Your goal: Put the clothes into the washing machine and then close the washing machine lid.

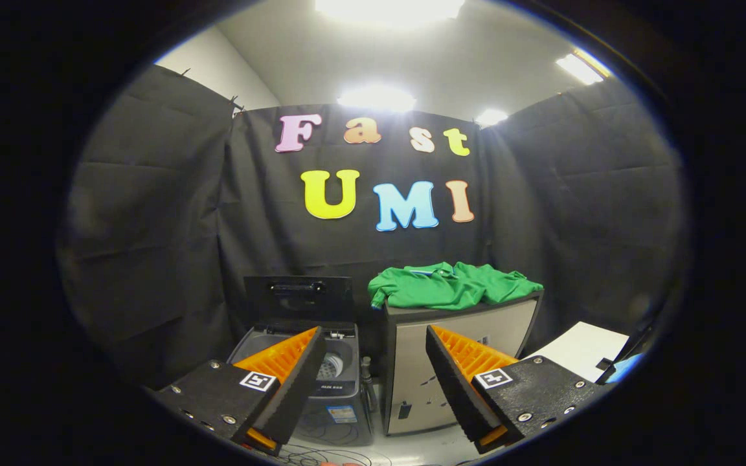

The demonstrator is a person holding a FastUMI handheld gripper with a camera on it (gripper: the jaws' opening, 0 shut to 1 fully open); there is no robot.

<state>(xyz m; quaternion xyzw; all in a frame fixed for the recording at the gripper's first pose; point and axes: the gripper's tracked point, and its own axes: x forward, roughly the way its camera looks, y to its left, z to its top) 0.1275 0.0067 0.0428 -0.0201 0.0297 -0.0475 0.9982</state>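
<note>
Beyond the spread, empty jaws of the gripper (375, 382), the green shirt (454, 285) tops a cabinet (457, 362); pinching bunched folds would lift it cleanly toward the washing machine (321, 362), lid (300, 298) up.

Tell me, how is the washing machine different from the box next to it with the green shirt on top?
The washing machine is dark and sits low, with its lid standing open; the cabinet beside it is pale, taller and closed. The green shirt lies on the cabinet, not in the washing machine. Both stand on the floor by the black wall, beyond the open gripper jaws, which hold nothing.
</note>
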